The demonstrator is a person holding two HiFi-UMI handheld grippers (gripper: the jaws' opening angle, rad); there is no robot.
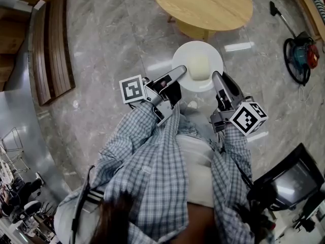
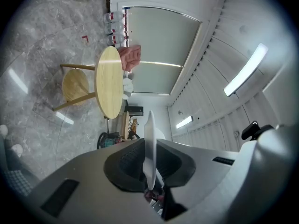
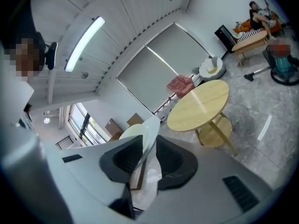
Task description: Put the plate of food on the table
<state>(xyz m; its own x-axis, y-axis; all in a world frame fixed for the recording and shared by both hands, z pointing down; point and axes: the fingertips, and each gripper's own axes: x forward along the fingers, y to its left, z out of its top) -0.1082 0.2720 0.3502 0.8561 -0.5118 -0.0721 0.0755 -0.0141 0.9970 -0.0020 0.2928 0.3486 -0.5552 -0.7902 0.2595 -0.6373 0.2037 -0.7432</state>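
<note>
The person in the checked shirt (image 1: 152,161) stands on the grey marbled floor (image 1: 101,29) with the white plate (image 1: 185,52) held out in front, near the middle of the head view, just below the round wooden table (image 1: 203,4) that fills the top centre. The plate is in the air over the floor, not on the table. A pale block of food (image 1: 199,66) sits on the middle of it. The left gripper (image 1: 181,73) comes in from the lower left and has its jaws closed on the plate's left rim. In the left gripper view the thin white edge stands upright, pinched between the two dark pads, with the table seen side-on beyond it in the upper left. The right gripper (image 1: 217,77) reaches the plate's right rim from the lower right. In the right gripper view its jaws stand apart, and the rim lies slanted in the gap between them rather than squeezed, with the table showing right of centre. Each gripper's marker cube sits behind its jaws, the left one (image 1: 133,89) at centre left and the right one (image 1: 249,118) lower right of the plate. A slatted wooden bench (image 1: 51,44) runs along the upper left, and a vacuum cleaner (image 1: 300,59) lies on the floor at the right edge.
</note>
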